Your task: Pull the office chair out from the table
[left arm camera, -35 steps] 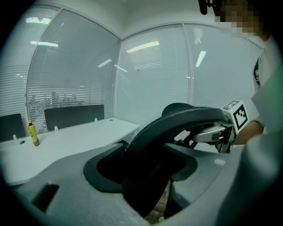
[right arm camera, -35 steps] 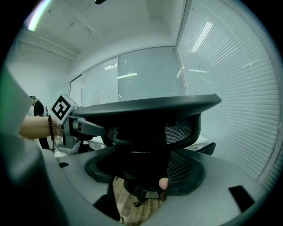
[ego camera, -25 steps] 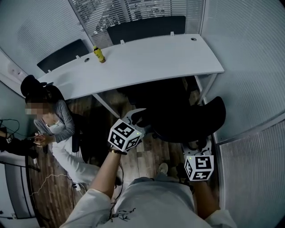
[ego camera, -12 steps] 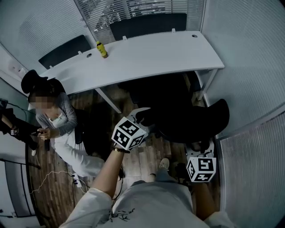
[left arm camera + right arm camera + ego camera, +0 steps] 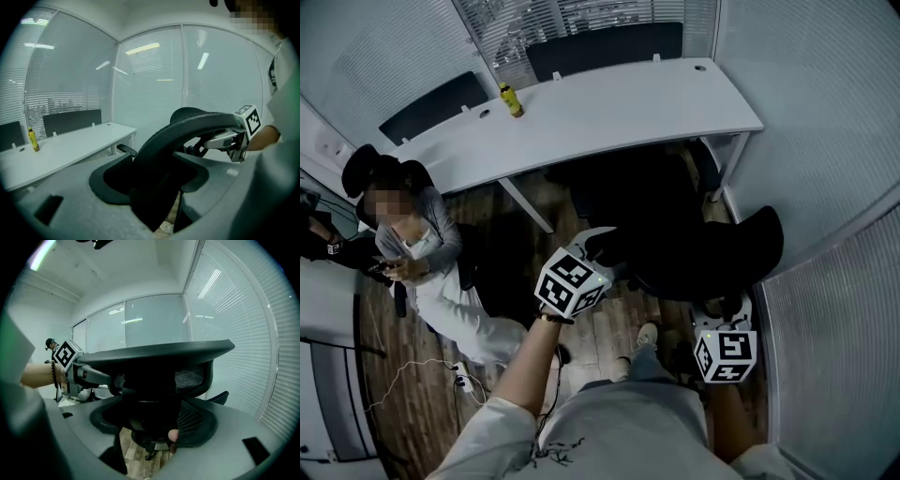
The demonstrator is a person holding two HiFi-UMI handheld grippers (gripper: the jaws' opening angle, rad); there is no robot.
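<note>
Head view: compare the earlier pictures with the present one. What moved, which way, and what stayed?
The office chair has come slightly back from the table, toward the person pulling it, widening the gap. Nothing was let go: the left gripper and right gripper stay shut on the chair's back. The yellow bottle stays on the table.

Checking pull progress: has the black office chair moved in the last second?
Yes, slightly: the black office chair drew back from the white table, widening the gap.
</note>
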